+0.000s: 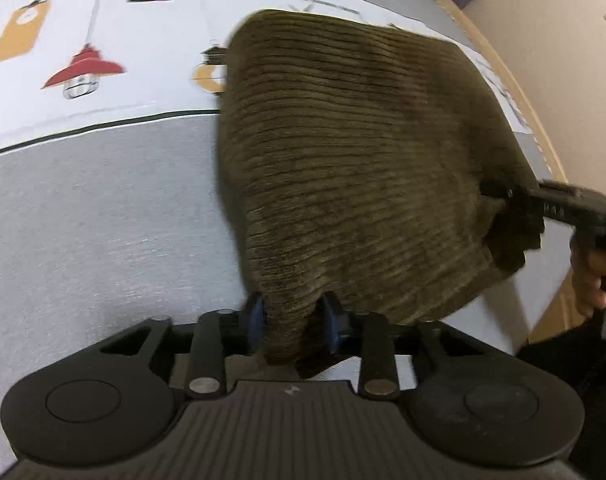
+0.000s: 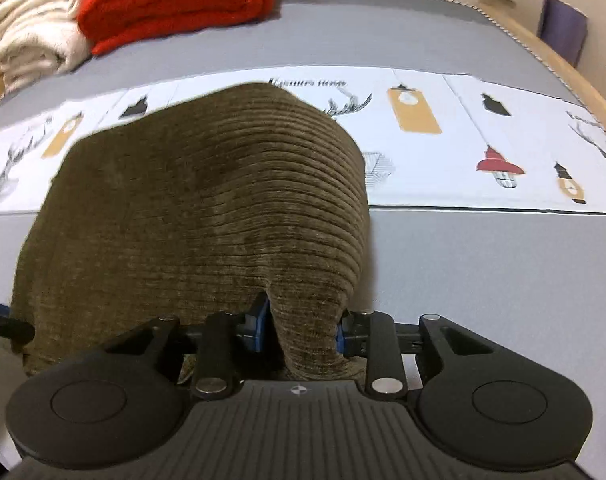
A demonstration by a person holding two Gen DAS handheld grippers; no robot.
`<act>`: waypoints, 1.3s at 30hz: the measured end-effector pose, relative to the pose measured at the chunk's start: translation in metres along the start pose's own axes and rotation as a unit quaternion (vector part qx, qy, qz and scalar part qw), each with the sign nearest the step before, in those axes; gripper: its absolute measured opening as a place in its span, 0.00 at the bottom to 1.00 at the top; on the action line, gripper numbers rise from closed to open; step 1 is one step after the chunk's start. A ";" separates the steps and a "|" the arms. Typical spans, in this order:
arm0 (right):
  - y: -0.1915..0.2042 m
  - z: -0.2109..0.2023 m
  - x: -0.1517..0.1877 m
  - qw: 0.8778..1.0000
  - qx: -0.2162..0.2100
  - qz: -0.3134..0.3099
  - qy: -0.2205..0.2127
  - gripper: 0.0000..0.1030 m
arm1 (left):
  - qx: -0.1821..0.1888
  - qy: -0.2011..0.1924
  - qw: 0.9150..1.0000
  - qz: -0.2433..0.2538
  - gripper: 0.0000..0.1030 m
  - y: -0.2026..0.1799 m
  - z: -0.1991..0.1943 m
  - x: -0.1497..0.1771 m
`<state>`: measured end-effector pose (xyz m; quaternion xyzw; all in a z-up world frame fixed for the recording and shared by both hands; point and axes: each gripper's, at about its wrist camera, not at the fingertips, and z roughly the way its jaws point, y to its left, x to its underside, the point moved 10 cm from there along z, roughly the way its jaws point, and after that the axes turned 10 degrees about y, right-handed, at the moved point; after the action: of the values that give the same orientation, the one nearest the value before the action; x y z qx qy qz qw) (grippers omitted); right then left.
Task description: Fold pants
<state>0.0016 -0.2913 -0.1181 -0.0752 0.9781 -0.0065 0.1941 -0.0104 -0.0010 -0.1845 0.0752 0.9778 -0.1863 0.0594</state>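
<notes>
The olive-brown corduroy pants (image 1: 355, 152) hang lifted above the grey bed, held at two near corners. My left gripper (image 1: 293, 322) is shut on the near left edge of the cloth, which bunches between its blue pads. My right gripper (image 2: 303, 330) is shut on the near right edge of the pants (image 2: 207, 208). In the left wrist view the right gripper (image 1: 519, 200) shows at the right, clamped on the cloth's corner. In the right wrist view the left gripper (image 2: 3, 320) shows only as a sliver at the left edge. The far part of the pants rests on the bed.
A grey bedspread (image 2: 483, 272) with a white printed band of lanterns and antlers (image 2: 443, 140) lies under the pants. A folded red blanket (image 2: 175, 0) and white blanket (image 2: 35, 40) sit at the far left. A wooden bed edge (image 1: 515, 92) runs along the right.
</notes>
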 end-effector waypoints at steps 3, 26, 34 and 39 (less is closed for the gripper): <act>-0.001 0.005 0.001 0.999 0.038 -0.018 0.006 0.49 | -0.021 -0.022 0.999 -0.022 0.59 0.015 -0.010 -0.008; 0.006 0.007 0.032 0.987 0.049 -0.151 0.032 0.55 | -0.198 -0.047 0.978 0.043 0.14 0.038 0.004 -0.033; -0.007 -0.021 0.000 0.995 0.025 -0.084 -0.039 0.53 | -0.075 -0.222 0.972 0.014 0.18 0.000 -0.072 -0.072; -0.021 -0.053 -0.040 0.989 0.016 -0.004 -0.149 0.53 | -0.071 -0.213 0.972 0.075 0.20 -0.037 -0.057 -0.077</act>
<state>0.0207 -0.3072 -0.0532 -0.0756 0.9378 -0.0119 0.3387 0.0544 -0.0233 -0.1078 0.1025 0.9450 -0.1234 0.2850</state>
